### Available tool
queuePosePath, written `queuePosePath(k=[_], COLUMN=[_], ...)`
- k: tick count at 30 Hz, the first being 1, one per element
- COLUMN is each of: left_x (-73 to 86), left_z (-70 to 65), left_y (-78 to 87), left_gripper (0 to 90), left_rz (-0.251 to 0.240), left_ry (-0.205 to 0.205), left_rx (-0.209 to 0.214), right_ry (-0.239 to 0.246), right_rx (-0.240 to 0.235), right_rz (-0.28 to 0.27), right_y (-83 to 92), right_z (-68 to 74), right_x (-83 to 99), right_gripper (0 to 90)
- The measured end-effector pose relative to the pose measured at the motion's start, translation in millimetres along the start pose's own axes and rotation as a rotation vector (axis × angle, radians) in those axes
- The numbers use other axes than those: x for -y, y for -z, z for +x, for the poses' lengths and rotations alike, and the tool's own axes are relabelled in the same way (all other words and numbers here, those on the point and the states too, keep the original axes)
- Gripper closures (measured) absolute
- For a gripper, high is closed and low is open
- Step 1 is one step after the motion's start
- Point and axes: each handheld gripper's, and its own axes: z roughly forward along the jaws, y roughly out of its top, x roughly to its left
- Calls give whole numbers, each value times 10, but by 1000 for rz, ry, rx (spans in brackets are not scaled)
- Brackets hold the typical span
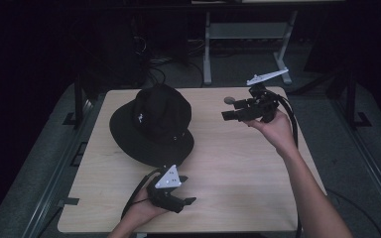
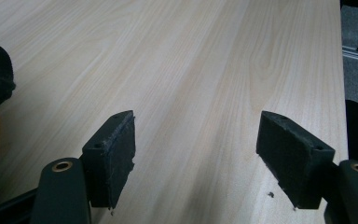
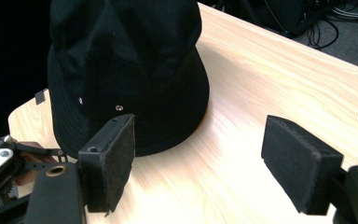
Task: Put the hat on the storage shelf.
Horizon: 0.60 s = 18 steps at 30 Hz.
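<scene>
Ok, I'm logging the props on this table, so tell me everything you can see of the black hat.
The black hat is a soft bucket hat that looks like fabric, with a rounded crown and a wide floppy brim. It bears a small white mark on the crown's side and a metal eyelet. It sits upright, brim down, on the left part of the light wooden table. Only the table touches it; both grippers are apart from it.

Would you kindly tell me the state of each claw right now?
Left claw: open, holding nothing.
Right claw: open, holding nothing, facing the black fabric bucket hat.
</scene>
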Motion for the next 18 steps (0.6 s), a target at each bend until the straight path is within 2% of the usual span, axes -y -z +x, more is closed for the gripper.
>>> queuePosePath(k=[12, 13, 18], left_x=[2, 0, 2], left_z=[6, 13, 5], left_y=[3, 4, 4], left_gripper=[277, 277, 276], left_rz=[7, 7, 5], left_ry=[-3, -15, -3], left_rx=[-1, -5, 1], right_ry=[-33, -36, -54], right_rx=[2, 2, 8], right_rz=[10, 9, 14], right_y=[30, 31, 45], right_z=[-96, -106, -151], right_x=[244, 265, 370], right_gripper=[243, 242, 240])
